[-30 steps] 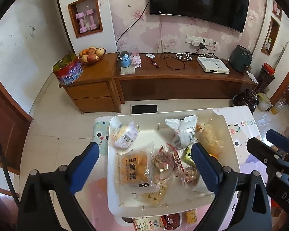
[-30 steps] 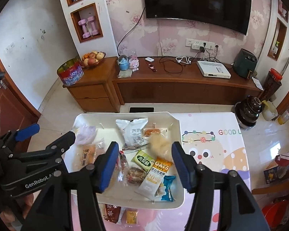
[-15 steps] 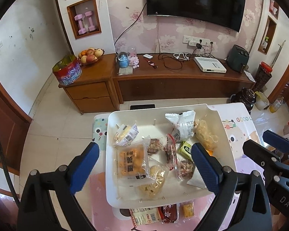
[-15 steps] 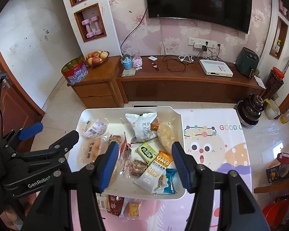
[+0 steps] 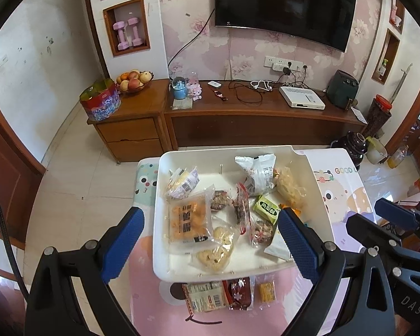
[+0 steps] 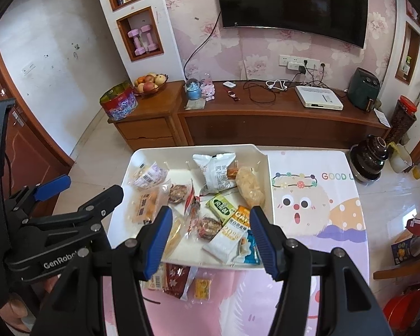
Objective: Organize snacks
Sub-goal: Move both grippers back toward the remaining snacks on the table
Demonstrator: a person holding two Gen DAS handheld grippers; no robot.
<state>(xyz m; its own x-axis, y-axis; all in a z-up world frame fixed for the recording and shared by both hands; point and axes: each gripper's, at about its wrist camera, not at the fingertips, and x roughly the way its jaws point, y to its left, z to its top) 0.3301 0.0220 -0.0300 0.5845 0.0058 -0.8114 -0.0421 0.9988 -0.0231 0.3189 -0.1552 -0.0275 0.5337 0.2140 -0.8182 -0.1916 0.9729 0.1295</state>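
On the table [image 5: 341,173], covered with a pink cartoon cloth, a white tray [image 5: 161,196] sits toward its ten o'clock corner, filled with loose snacks. Inside the tray, a white pouch [image 5: 256,172] lies at one o'clock, an orange cake pack [image 5: 189,221] at nine o'clock, a green packet [image 5: 267,208] near the centre. Off the tray, touching its six o'clock edge, lie a barcoded packet [image 5: 205,296], a dark red packet [image 5: 240,292] and a small yellow one [image 5: 266,291].

Above the tray's near edge the left gripper [image 5: 211,246] hangs with jaws spread wide, nothing between them. The right gripper [image 6: 211,240], at its three o'clock, stands half spread over the snacks, pinching nothing.
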